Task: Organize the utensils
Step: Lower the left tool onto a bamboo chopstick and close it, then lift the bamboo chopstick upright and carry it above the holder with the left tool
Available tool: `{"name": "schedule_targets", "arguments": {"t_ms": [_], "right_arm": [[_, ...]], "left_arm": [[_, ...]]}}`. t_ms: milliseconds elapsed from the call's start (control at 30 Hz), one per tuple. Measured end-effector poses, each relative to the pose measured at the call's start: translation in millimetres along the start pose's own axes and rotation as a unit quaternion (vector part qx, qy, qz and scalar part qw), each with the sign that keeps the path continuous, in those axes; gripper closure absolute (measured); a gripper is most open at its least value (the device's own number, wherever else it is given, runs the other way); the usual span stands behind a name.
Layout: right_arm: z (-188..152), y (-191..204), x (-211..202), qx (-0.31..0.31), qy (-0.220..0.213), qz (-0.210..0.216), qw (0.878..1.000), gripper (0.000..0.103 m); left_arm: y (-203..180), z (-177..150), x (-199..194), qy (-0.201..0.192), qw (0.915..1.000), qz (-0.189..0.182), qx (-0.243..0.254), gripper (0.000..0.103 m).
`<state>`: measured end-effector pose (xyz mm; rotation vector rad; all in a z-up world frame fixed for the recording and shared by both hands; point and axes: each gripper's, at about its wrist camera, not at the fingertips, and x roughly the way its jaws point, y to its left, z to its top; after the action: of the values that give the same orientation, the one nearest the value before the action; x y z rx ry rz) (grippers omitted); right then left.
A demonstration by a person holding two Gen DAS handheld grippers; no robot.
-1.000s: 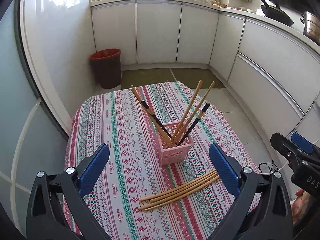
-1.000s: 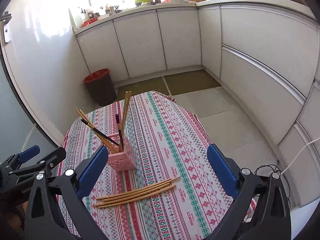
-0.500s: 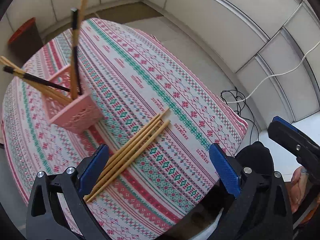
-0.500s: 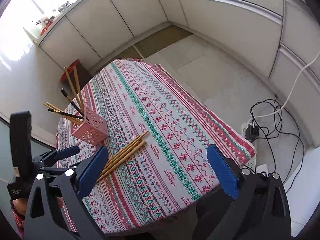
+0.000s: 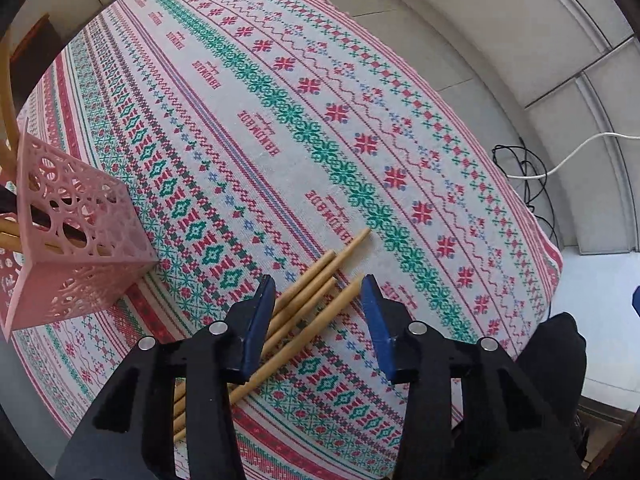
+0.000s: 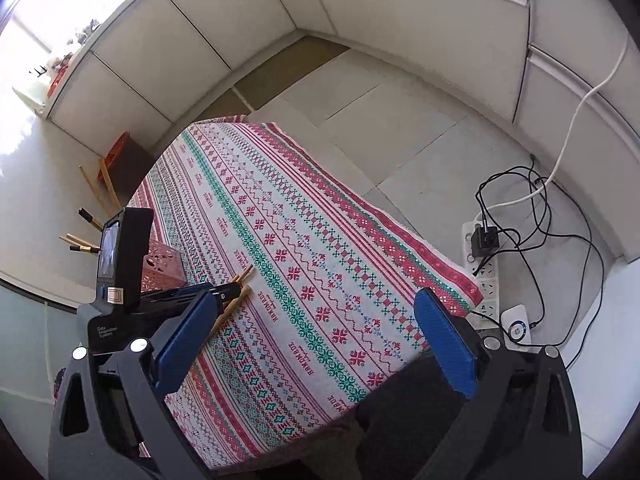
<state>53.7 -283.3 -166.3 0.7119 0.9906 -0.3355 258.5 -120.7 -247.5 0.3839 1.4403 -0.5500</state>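
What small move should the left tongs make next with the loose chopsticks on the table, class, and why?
Probably finish closing on the bundle. The left tongs straddle the loose chopsticks lying on the tablecloth, and the jaws are closing with the sticks between them but not yet pinched. The pink holder beside them already holds others. The right tongs are open and empty.

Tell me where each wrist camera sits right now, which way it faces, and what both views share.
Left wrist: on the left gripper, looking steeply down at loose bamboo chopsticks lying between its closing blue-padded jaws; pads not yet pressing.
Right wrist: on the right gripper, jaws wide, facing slantwise down across the table toward white cabinets; the left gripper's body shows at its left.
Shared: the patterned tablecloth, pink lattice holder and the chopsticks.
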Motion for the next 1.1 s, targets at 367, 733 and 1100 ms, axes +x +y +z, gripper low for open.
{"name": "schedule_targets", "arguments": {"t_ms": [367, 733, 1100], "right_arm": [[0.1, -6.3, 11.2, 0.008, 0.018, -0.004, 1.000, 0.007], [0.9, -6.8, 19.2, 0.012, 0.030, -0.001, 0.999, 0.007], [2.8, -7.3, 47.5, 0.049, 0.069, -0.006, 0.996, 0.007]], "left_arm": [[0.7, 11.7, 8.6, 0.001, 0.9995, 0.030, 0.007, 0.073], [2.9, 9.2, 22.8, 0.012, 0.9985, 0.050, 0.021, 0.078], [-2.2, -9.8, 24.9, -0.032, 0.9966, 0.044, 0.062, 0.091]]}}
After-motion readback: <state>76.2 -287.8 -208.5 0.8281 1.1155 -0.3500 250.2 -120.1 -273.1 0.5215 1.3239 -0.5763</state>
